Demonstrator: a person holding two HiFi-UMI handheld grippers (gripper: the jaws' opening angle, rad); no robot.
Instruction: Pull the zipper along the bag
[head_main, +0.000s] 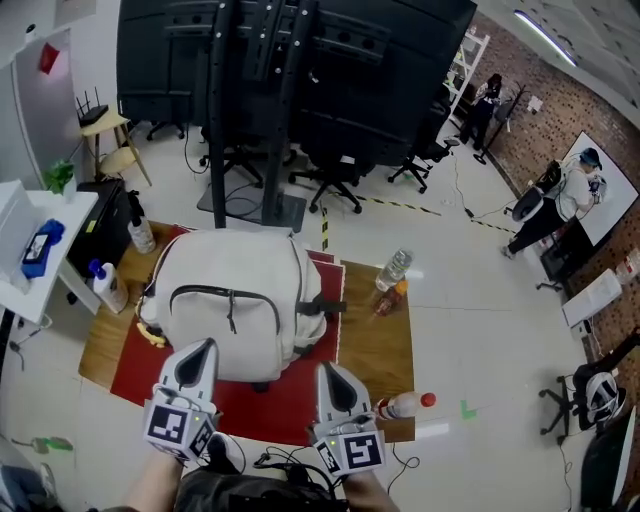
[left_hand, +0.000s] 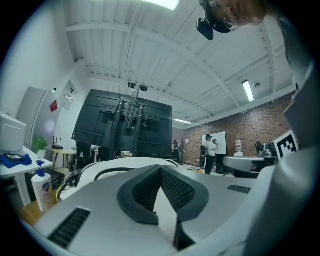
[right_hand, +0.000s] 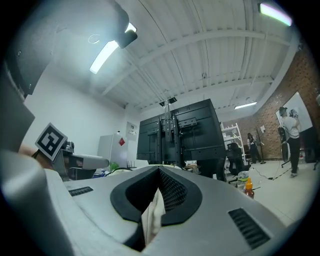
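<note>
Starting with the white bag on the red mat mid-scene, I'd move the left gripper and right gripper forward from its near edge. Both are pressed together and empty. I'd spread one, then pinch the dark zipper pull squarely.

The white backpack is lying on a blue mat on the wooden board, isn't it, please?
Not quite: the mat is red, not blue, as the head view shows. The white backpack does lie on it, on the wooden board.
</note>
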